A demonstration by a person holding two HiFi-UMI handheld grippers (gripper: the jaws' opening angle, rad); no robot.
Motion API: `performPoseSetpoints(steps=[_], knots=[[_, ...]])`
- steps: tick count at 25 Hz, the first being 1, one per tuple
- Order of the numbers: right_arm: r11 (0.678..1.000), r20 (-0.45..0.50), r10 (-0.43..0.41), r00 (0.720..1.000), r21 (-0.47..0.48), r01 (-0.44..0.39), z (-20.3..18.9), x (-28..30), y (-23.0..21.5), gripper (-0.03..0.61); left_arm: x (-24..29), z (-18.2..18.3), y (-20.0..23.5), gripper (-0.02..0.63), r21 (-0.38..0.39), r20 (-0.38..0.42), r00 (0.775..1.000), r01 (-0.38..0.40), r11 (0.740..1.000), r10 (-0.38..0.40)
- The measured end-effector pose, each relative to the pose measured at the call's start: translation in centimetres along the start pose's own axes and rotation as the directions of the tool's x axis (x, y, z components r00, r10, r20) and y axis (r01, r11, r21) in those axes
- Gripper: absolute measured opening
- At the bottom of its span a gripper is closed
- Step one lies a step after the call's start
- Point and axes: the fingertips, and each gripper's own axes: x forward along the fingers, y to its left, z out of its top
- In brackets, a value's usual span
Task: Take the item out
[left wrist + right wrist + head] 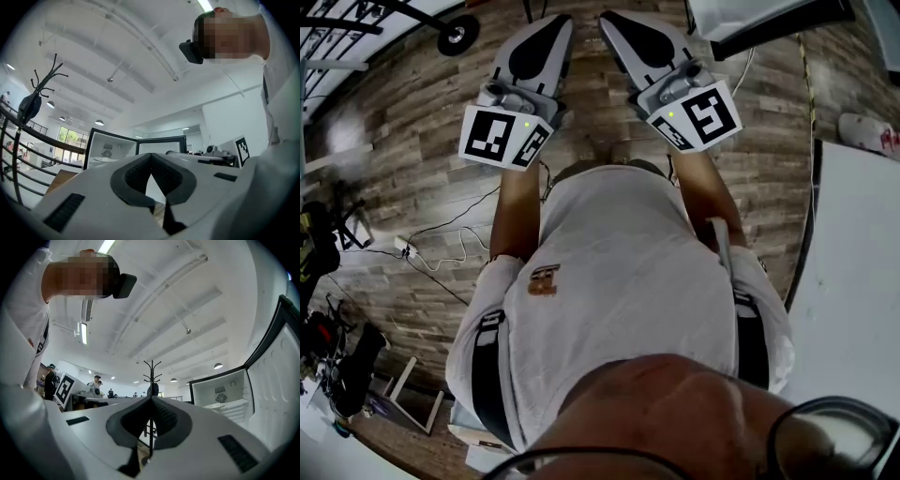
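Left gripper (551, 28) held up before person's light grey T-shirt (619, 272), over wood-plank floor (412, 141); fingers (136, 176) closed tip to tip, empty. Right gripper (623, 28) near it, fingers (166, 418) closed, empty. Black coat stand (152, 376) beyond. Open black-framed white fridge (220, 397) at right; item inside cannot be made out.

Black-framed fridge (220, 401), standing open, white inside, upright
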Motion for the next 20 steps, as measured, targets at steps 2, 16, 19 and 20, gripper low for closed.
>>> performPoseSetpoints(steps=[2, 16, 19, 20], knots=[[1.0, -0.003, -0.006, 1.0, 0.0, 0.006, -0.2, 0.5, -0.1, 0.034, 0.0, 0.0, 0.6, 0.018, -0.003, 0.003, 1.0, 0.003, 1.0, -0.003], [0.997, -0.024, -0.06, 0.998, -0.042, 0.058, -3.0, 7.9, -0.5, 0.034, -1.0, -0.2, 9.2, 0.018, -0.004, 0.025, 0.999, 0.039, 0.999, -0.038], [0.996, -0.025, -0.068, 0.997, -0.061, 0.066, -3.1, 8.7, -0.4, 0.034, -1.4, -0.1, 10.0, 0.018, -0.001, 0.029, 0.999, 0.044, 0.999, -0.044], [0.996, -0.025, -0.071, 0.997, -0.063, 0.069, -3.0, 8.9, -0.4, 0.034, -1.4, -0.1, 10.2, 0.018, 0.0, 0.029, 0.998, 0.047, 0.999, -0.047]])
